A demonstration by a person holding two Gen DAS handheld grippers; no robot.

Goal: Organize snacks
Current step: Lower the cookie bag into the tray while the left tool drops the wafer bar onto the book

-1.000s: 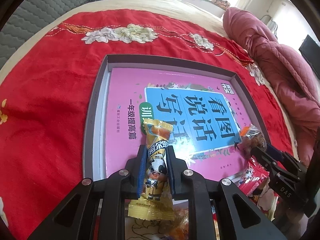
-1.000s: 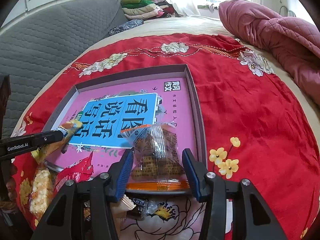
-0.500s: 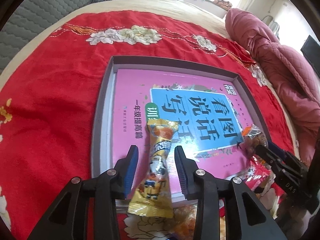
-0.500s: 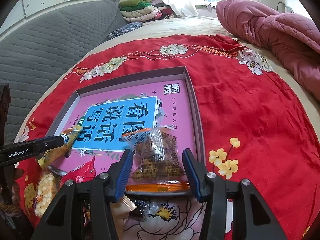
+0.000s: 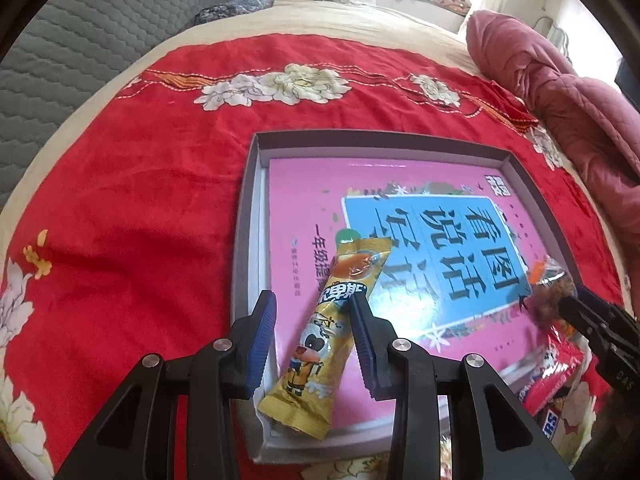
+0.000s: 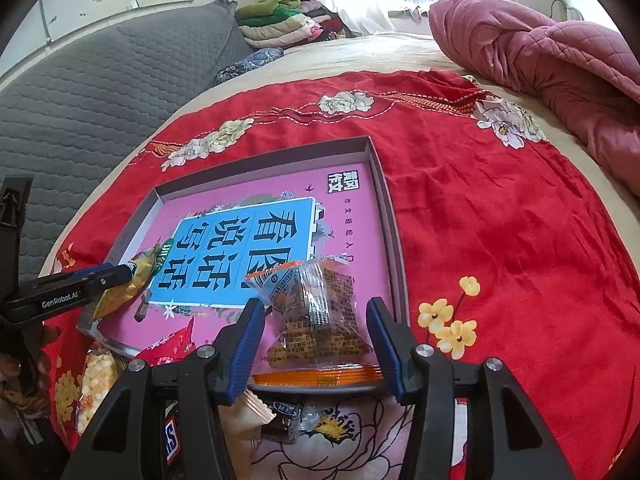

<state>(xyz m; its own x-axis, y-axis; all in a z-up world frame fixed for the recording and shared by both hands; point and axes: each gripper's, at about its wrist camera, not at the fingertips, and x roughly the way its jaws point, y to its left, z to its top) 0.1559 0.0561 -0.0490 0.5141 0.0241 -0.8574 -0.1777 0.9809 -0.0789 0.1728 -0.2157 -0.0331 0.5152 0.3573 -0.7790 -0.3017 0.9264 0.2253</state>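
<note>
Snickers bar and popcorn bag half hidden beneath right tongs

A shallow box is lying on a blanket on the bed, and a book is lying flat inside the box. A long snack packet is resting on the near left part of the book, between the spread jaws of the left gripper. A clear cookie bag is sitting on the near right corner of the book, between the wide jaws of the right gripper. More snacks are lying on the blanket just before the box. A quilt is lying behind the box to the right, and folded clothes are stacked far behind.
</note>
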